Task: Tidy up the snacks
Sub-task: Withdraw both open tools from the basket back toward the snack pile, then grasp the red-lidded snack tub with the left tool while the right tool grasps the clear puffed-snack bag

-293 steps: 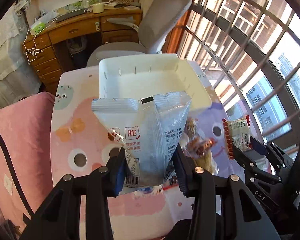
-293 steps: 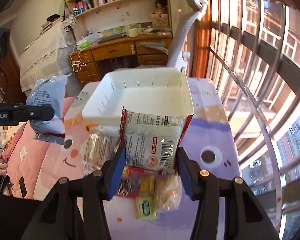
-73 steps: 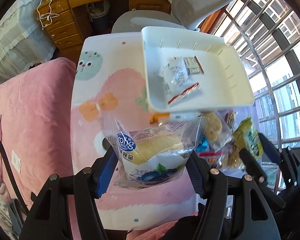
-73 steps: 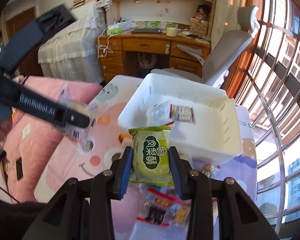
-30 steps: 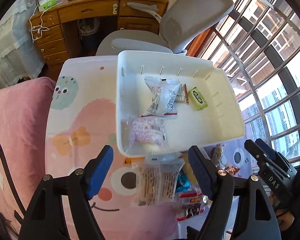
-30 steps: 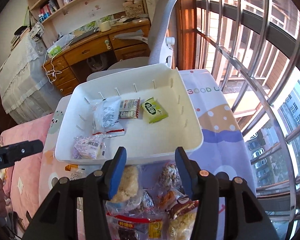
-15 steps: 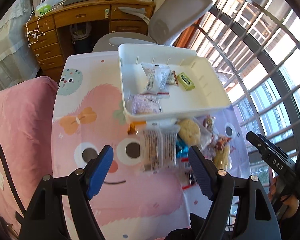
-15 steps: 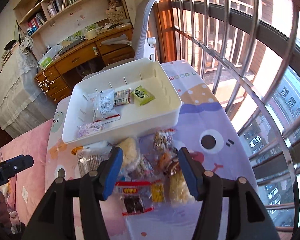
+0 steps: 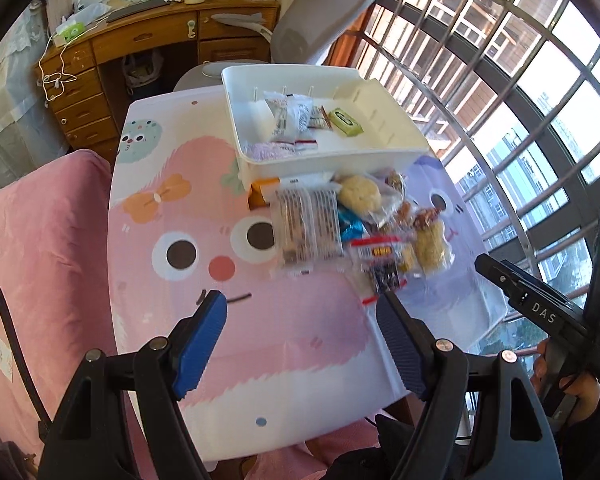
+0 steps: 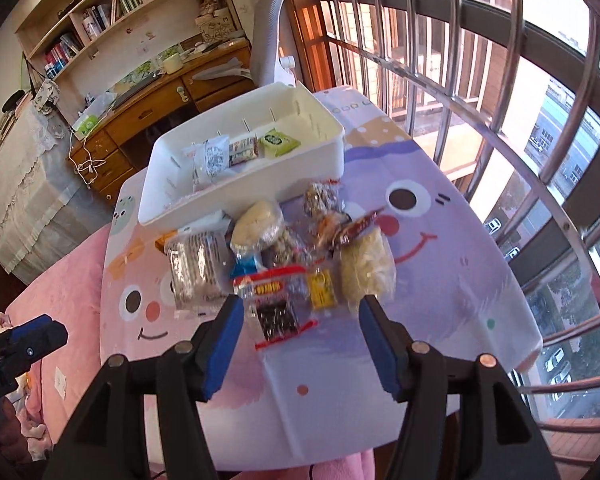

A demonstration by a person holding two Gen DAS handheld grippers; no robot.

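Both grippers have pulled back, spread wide and empty. Right gripper hovers just short of the red-edged packet (long axis pointing away), nearer than the left gripper. Beyond, the snack pile on the cartoon tablecloth, white bin, then desk.

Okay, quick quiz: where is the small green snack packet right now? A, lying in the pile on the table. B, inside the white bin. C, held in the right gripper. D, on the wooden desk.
B: the green packet lies on the floor of the white bin beside other wrapped snacks, and the right gripper is open and holds nothing.
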